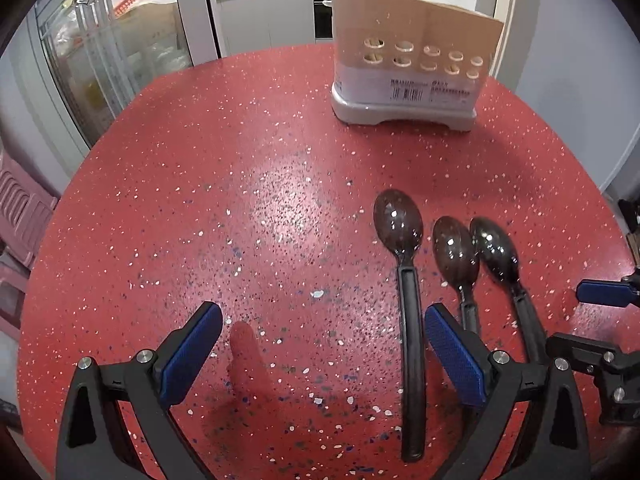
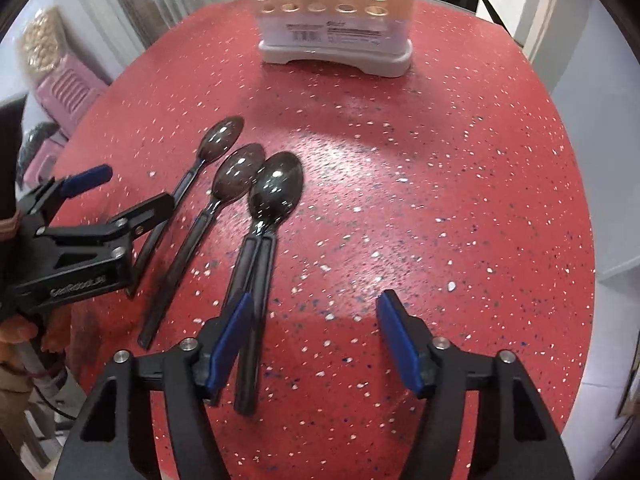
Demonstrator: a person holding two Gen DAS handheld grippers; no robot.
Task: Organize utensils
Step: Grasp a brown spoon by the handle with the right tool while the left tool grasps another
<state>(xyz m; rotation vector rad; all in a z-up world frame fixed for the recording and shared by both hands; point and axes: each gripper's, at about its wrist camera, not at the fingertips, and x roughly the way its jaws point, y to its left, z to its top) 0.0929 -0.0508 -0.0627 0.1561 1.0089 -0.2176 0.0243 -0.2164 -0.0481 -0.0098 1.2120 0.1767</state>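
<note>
Three dark spoons lie side by side on the red speckled table (image 1: 200, 200), bowls toward the holder: left spoon (image 1: 400, 224), middle spoon (image 1: 456, 248), right spoon (image 1: 496, 248). A beige utensil holder (image 1: 408, 60) on a white base stands at the far edge, with sticks poking out of its top. My left gripper (image 1: 324, 316) is open low over the table, and the left spoon's handle runs just inside its right finger. My right gripper (image 2: 316, 300) is open too. The right spoon (image 2: 276, 188) has its handle just inside the right gripper's left pad, unpinched.
Each gripper shows in the other's view: the right gripper (image 1: 566, 316) at the right edge, the left gripper (image 2: 140, 186) with a hand (image 2: 20, 332) behind it. A pink plastic stool (image 2: 72, 88) stands beyond the table's left edge, and a glass-door cabinet (image 1: 112, 60) behind it.
</note>
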